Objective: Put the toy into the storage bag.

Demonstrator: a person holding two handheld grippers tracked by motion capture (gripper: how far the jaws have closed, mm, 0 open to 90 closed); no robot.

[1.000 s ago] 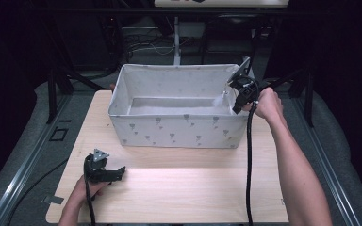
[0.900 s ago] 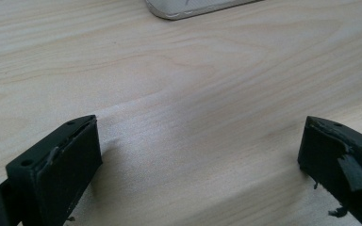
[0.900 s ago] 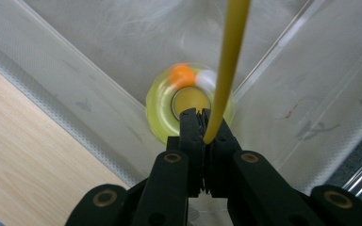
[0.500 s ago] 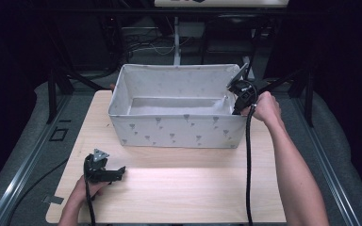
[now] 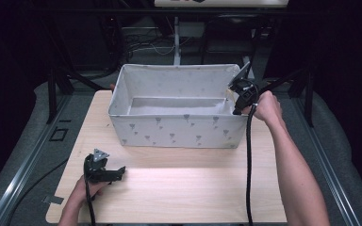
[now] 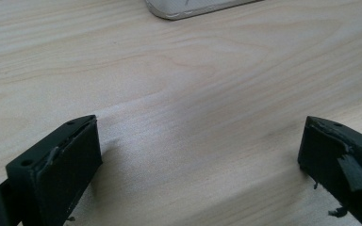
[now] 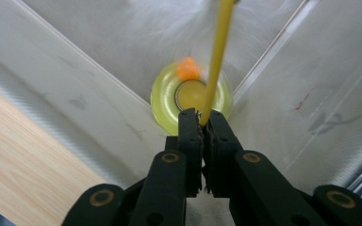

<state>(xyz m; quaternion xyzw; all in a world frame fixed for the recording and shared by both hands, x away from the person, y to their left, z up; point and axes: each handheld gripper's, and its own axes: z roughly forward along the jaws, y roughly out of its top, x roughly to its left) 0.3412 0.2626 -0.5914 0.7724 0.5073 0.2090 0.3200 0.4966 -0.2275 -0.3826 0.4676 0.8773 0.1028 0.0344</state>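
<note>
Little is changed from a second ago. The left gripper is kept spread and empty on the table, with the bin ahead of it. The right gripper is kept pinched on a yellow strip, so the task is judged paused. The yellow ring beneath its tips is revealed by the right gripper view; in the high view it is hidden by the bin wall.

No legible text, label, brand, number or sign anywhere. The fabric bin bears only a small grey printed pattern of triangular marks, no lettering. At the top edge of the high view, a pale panel shows dark marks, too small and cropped to read.
</note>
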